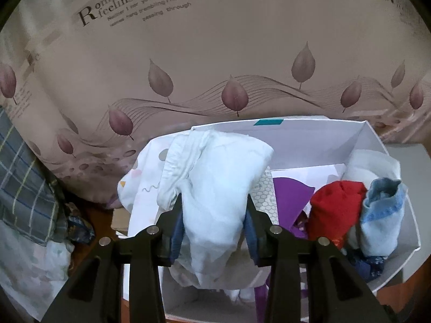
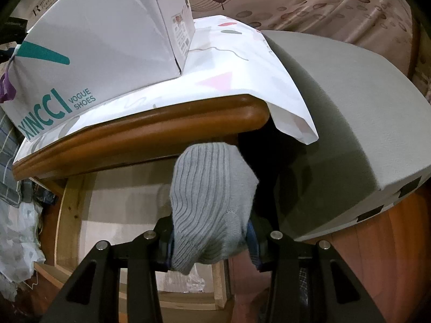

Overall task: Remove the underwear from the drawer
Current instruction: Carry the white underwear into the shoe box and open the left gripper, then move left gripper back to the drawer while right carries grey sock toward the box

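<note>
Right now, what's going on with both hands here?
Each hand-held gripper is clamped on a garment. The left hand-held gripper holds pale white underwear over the open white shoe box, where a red piece and a light blue piece already sit. The right hand-held gripper holds a grey ribbed piece above the open wooden drawer, below the table edge.

Left gripper (image 1: 214, 215) jaws clamp pale underwear (image 1: 215, 177) over box (image 1: 309, 134)
</note>
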`<state>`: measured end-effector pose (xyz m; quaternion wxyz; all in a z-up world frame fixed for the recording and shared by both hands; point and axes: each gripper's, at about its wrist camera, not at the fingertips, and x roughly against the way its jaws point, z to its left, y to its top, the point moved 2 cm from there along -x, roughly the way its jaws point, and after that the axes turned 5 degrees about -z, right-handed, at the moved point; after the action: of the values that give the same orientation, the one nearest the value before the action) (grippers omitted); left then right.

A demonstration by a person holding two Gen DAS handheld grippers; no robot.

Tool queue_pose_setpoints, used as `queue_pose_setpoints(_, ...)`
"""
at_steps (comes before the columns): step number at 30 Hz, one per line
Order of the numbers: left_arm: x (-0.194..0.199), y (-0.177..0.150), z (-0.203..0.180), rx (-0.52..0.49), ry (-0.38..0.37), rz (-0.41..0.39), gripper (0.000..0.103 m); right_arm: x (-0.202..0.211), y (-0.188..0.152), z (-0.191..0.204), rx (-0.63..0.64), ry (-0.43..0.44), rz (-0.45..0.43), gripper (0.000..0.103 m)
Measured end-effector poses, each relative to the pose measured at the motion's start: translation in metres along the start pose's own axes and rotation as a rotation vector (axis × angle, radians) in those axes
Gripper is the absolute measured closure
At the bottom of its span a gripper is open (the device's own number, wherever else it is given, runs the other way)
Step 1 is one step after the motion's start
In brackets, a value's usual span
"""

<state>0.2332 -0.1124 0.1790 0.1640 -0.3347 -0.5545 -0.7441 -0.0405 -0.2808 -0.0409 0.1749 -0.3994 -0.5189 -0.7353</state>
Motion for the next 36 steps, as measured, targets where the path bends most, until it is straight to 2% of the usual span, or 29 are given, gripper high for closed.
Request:
queue_pose_setpoints(3, -0.005, 0.001, -0.007, -0.035, 0.031, 0.000, 0.065, 0.000, 0.000, 0.001, 0.004, 0.002, -0.001, 0.061)
queue_pose_setpoints(6, -0.007, 0.001, -0.008, -0.022, 0.034, 0.000, 0.061, 0.000, 0.000, 0.002, 0.010, 0.001, -0.001, 0.061)
queue_pose_setpoints(11, -0.006, 0.000, -0.007, -0.022, 0.044, 0.007, 0.047, 0.000, 0.001, -0.001, 0.006, 0.003, -0.002, 0.061)
queue_pose_setpoints(12, -0.006, -0.001, -0.007, -0.018, 0.035, 0.007, 0.047, 0.001, 0.001, 0.000, 0.007, 0.003, -0.003, 0.061)
queue_pose_setpoints(21, 0.005, -0.006, -0.007, -0.035, 0.049, 0.008, 0.038, 0.003, 0.001, 0.002, 0.017, 0.003, -0.009, 0.061)
queue_pose_setpoints(26, 0.019, -0.006, -0.005, -0.032, 0.049, -0.013, 0.029, 0.003, 0.001, 0.004, 0.017, 0.002, -0.012, 0.061)
queue_pose_setpoints(36, 0.059, -0.017, 0.004, -0.002, 0.017, -0.052, 0.028, 0.005, 0.001, 0.006, 0.025, 0.005, -0.017, 0.061)
